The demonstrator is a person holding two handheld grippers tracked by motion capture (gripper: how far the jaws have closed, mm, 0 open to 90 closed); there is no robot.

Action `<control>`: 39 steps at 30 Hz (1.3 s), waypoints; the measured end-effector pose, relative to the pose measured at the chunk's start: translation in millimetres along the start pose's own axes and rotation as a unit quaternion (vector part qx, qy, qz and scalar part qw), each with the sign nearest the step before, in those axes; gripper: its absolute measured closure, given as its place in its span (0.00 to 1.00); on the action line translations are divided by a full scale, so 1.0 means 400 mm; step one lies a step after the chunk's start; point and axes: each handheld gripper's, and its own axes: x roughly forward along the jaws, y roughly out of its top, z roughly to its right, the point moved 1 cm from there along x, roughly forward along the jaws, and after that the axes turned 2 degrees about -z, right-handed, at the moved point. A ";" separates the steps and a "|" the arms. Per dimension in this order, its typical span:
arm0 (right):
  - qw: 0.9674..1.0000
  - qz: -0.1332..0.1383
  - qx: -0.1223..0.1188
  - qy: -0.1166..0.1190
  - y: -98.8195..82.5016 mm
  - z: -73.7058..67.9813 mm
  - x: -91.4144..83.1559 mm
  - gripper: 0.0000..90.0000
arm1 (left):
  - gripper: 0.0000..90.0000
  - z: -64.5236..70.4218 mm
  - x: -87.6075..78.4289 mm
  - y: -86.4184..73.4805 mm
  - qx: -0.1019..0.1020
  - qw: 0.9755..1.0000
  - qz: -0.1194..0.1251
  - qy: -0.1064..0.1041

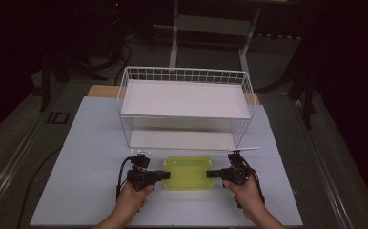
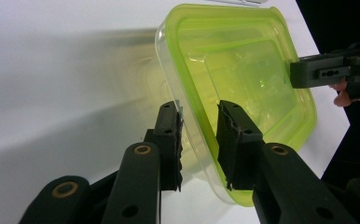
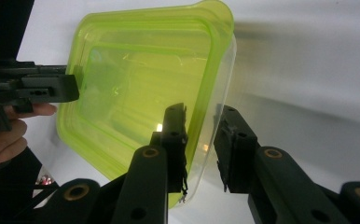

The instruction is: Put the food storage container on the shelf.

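Both hands' claws, the left claw [image 2: 199,140] and right claw [image 3: 201,144], clamp opposite rims of the green-lidded clear container [image 1: 188,172] on the white tabletop [image 1: 91,181].

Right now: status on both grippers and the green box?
Left gripper and right gripper: jaws astride the box's end walls, pads not clearly pressing. Green box flat on table. Wire rack close behind it.

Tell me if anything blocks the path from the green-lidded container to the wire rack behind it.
Nothing visible does. The container sits just in front of the wire rack, held at its ends by the left gripper and right gripper.
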 end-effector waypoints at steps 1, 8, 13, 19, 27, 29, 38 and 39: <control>1.000 -0.001 0.000 0.001 -0.001 0.000 -0.001 0.83 | 0.79 0.001 0.000 -0.002 0.000 1.000 0.003 0.001; 1.000 0.001 0.005 0.004 -0.009 -0.005 -0.006 0.85 | 0.82 0.011 -0.006 -0.004 -0.002 1.000 -0.001 0.006; 1.000 0.002 0.003 0.005 -0.015 -0.008 -0.010 0.86 | 0.84 0.021 -0.012 -0.009 -0.002 1.000 -0.002 0.011; 1.000 0.010 -0.010 -0.005 -0.021 -0.025 -0.021 0.88 | 0.88 0.029 -0.021 -0.016 -0.006 1.000 0.014 0.010; 0.999 0.025 -0.020 -0.008 -0.010 -0.043 -0.032 0.88 | 0.89 0.034 -0.038 0.003 -0.001 0.999 0.031 0.010; 0.999 0.028 -0.030 -0.015 -0.002 -0.049 -0.036 0.88 | 0.89 0.035 -0.039 0.007 -0.001 0.999 0.033 0.011; 0.998 0.056 -0.039 -0.010 0.039 -0.067 -0.052 0.88 | 0.89 0.044 -0.070 0.065 0.022 0.998 0.060 0.017; 0.997 0.062 -0.042 -0.013 0.051 -0.071 -0.053 0.88 | 0.89 0.046 -0.076 0.080 0.028 0.997 0.063 0.022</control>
